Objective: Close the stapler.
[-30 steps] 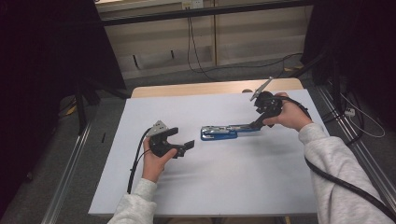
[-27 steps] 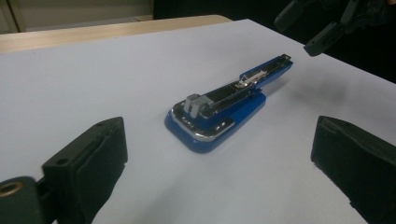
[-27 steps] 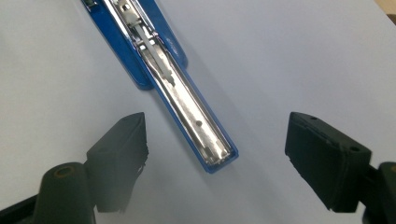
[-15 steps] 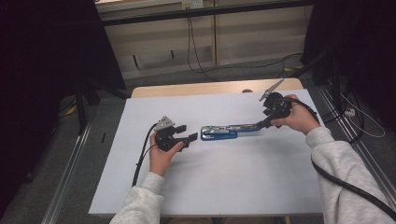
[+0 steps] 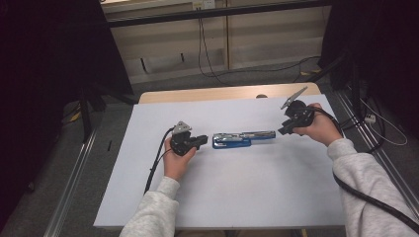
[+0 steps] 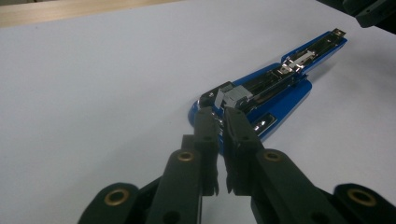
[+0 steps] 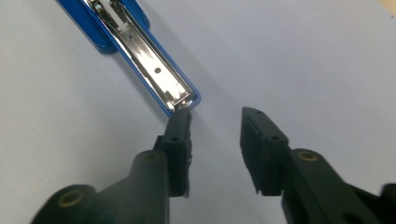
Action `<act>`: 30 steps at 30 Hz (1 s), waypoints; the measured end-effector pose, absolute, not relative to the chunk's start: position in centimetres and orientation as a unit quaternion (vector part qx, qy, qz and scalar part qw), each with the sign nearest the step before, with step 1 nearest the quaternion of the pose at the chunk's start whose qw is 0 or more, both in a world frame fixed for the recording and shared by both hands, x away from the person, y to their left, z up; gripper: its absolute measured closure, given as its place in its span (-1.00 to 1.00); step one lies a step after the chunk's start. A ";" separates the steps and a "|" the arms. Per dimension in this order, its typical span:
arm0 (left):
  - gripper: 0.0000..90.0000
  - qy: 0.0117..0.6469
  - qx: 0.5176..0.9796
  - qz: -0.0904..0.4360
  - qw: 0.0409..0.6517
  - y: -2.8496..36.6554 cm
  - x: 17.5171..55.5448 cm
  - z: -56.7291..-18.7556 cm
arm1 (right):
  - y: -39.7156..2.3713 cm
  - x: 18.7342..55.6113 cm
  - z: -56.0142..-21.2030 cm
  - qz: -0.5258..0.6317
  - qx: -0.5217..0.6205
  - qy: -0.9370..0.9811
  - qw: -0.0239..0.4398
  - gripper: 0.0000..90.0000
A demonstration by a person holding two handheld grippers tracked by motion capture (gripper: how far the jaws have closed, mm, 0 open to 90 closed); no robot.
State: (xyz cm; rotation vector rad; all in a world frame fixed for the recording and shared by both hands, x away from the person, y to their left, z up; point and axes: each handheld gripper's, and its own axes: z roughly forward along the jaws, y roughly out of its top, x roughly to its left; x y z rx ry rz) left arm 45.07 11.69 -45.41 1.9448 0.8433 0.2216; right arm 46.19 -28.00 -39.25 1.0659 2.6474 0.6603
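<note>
- 2 grippers are flanking the blue stapler lying open on the white table.
- The left gripper is sitting nearly pressed together, having just been closing, at the stapler's hinge end, pinching nothing.
- The right gripper is standing spread, having just been closing, at the stapler's tip.

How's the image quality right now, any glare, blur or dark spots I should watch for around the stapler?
High view: dim, dark surroundings, pale table evenly lit, blue stapler small but readable. Left gripper view: stapler sharp with small glints on its metal; the left claw nearest the lens is soft. Right gripper view: stapler's open metal channel shines, a soft shadow beside it; right claw slightly blurred.
</note>
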 end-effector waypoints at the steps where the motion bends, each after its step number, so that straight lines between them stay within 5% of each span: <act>1: 0.94 0.346 0.799 0.091 0.484 11.7 45.1 -45.4 | -28.0 46.2 -39.3 0.224 0.362 0.899 0.106 0.48; 8: 1.00 0.352 0.802 0.078 0.477 11.2 45.4 -45.9 | -28.2 45.8 -41.0 0.217 0.366 0.900 0.095 0.93; 30: 1.00 0.352 0.821 0.072 0.444 9.8 45.9 -46.8 | -27.2 45.7 -43.1 0.226 0.361 0.901 0.077 1.00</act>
